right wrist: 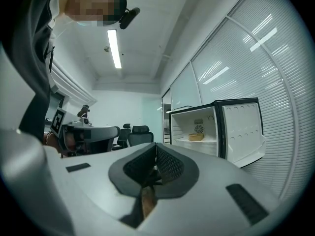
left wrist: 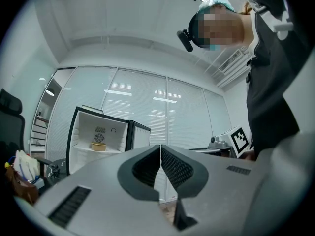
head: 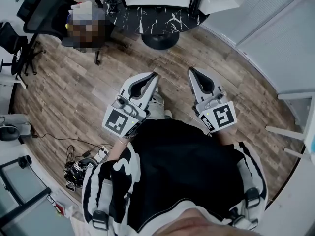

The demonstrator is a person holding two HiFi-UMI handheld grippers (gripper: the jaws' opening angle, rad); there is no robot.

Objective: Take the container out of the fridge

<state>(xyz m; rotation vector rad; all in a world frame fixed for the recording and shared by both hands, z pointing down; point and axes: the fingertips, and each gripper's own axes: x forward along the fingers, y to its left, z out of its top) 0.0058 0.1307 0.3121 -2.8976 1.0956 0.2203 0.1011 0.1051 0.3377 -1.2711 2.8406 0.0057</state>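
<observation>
A small white fridge (right wrist: 216, 127) stands across the room with its door swung open to the right. On its shelf sits a low tan container (right wrist: 196, 137), also seen in the left gripper view as the container (left wrist: 99, 146) inside the fridge (left wrist: 96, 136). Both grippers are far from it. My left gripper (head: 155, 74) and right gripper (head: 191, 70) are held side by side in front of my body over the wooden floor. Each is shut with its jaws touching and nothing between them, as the left gripper (left wrist: 160, 147) and right gripper (right wrist: 156, 145) views show.
A dark marble-patterned round table (head: 152, 18) on a black base stands ahead. Black office chairs (head: 47, 11) stand at the upper left, where another person sits. Cables and a device (head: 78, 168) lie on the floor at my lower left. A glass wall with blinds (right wrist: 256, 58) runs behind the fridge.
</observation>
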